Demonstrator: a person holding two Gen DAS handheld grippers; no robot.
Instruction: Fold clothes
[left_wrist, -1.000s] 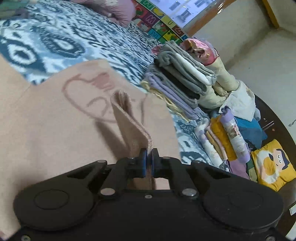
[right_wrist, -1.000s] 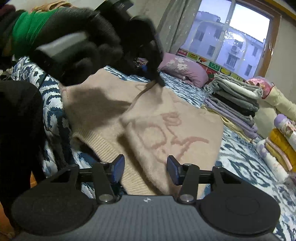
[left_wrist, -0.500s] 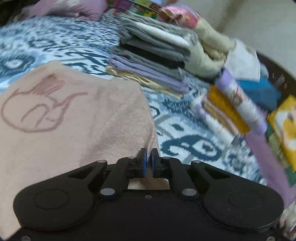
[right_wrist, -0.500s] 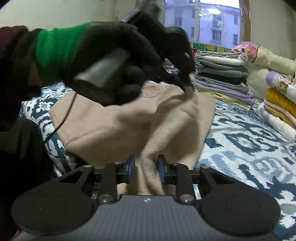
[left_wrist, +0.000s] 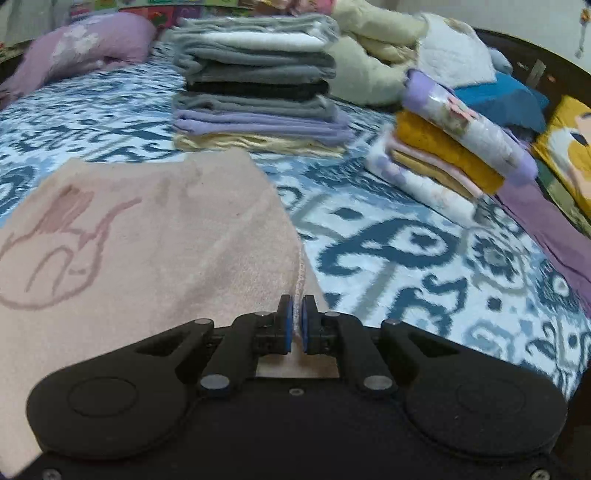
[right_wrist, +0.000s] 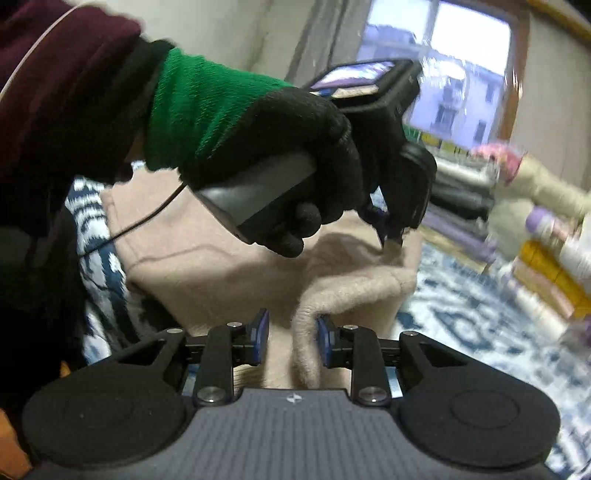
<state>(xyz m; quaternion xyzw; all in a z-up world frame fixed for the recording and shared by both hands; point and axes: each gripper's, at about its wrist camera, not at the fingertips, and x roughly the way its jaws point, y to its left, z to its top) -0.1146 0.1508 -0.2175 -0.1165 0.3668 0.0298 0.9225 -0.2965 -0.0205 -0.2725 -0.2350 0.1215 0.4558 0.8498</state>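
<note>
Bedroom, bed (left_wrist: 388, 236) under a blue-and-white patterned cover, window (right_wrist: 461, 74) behind.

Item: beige knit sweater (left_wrist: 147, 251) with a pink line drawing, lying spread on the bed cover, its right edge raised in a fold.

Left gripper (left_wrist: 294, 325): fingers clenched on the sweater's ribbed edge, fabric pinched between the blue pads. In the right wrist view the same gripper (right_wrist: 389, 240) is carried by a black-gloved left hand (right_wrist: 295, 162) with a green cuff, its tips down on the sweater (right_wrist: 221, 258).

Right gripper (right_wrist: 291, 334): fingers parted, a ribbed roll of the sweater standing between them, touching the right pad and apart from the left one; not grasped.

Surroundings: stack of folded clothes (left_wrist: 258, 85) in grey, white, black, lilac and cream, just beyond the sweater; second folded pile (left_wrist: 454, 147) in mustard, pink and floral lilac to the right; purple pillow (left_wrist: 85, 44) at far left; yellow cartoon cushion (left_wrist: 569, 147) at the right edge.
</note>
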